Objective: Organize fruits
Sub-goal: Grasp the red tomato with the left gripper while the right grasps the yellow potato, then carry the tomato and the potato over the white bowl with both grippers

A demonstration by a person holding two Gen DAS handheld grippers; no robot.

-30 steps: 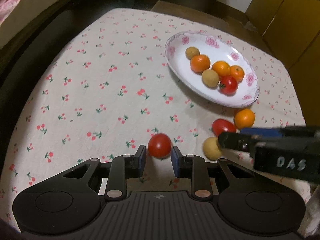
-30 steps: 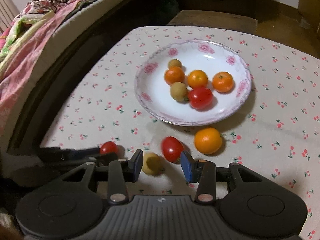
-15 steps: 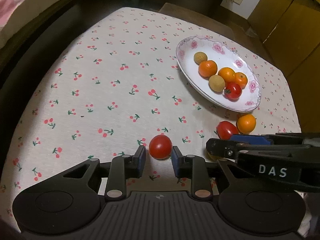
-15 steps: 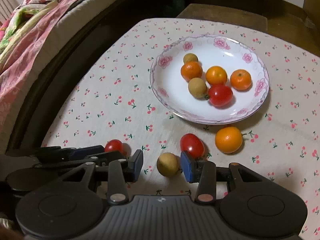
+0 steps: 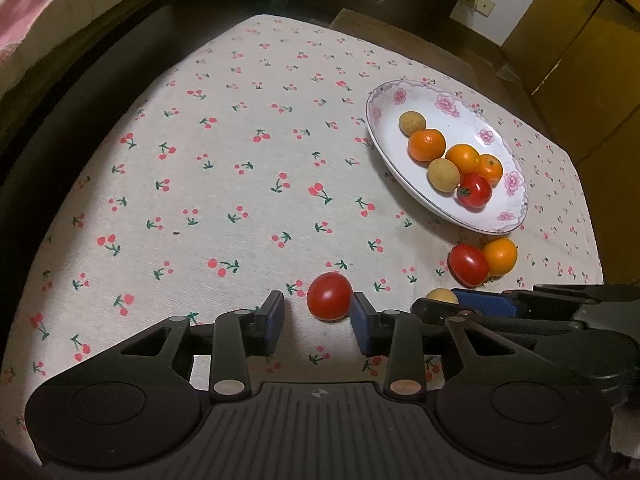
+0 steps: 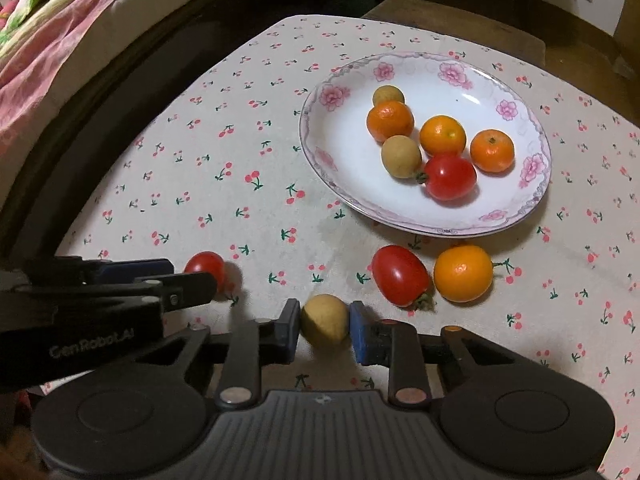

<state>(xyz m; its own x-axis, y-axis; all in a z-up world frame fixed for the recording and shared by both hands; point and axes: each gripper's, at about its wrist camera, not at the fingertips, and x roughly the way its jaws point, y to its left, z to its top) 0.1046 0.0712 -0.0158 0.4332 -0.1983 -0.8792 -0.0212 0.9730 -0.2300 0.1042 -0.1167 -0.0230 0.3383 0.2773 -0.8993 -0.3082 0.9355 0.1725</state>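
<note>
A white flowered plate (image 6: 332, 152) (image 5: 384, 148) holds several fruits: oranges, tan longans and a red tomato. On the cloth lie a red tomato (image 5: 329, 296) (image 6: 206, 267), a tan longan (image 6: 324, 320) (image 5: 440, 295), another tomato (image 6: 400, 274) (image 5: 468, 265) and an orange (image 6: 463, 273) (image 5: 500, 256). My left gripper (image 5: 317, 316) is open, its pads on either side of the first tomato, the right pad close to it. My right gripper (image 6: 324, 326) has its pads against the longan's two sides.
The table has a cherry-print cloth (image 5: 224, 184). A bed with pink bedding (image 6: 60, 40) runs along the left. A dark wooden stool (image 6: 460, 16) and yellow cabinets (image 5: 580, 60) stand behind the table.
Both grippers moved forward and down. The right gripper shifted left from beside the tomato, took the longan between its fingers and narrowed onto it. The left stays open around the tomato.
</note>
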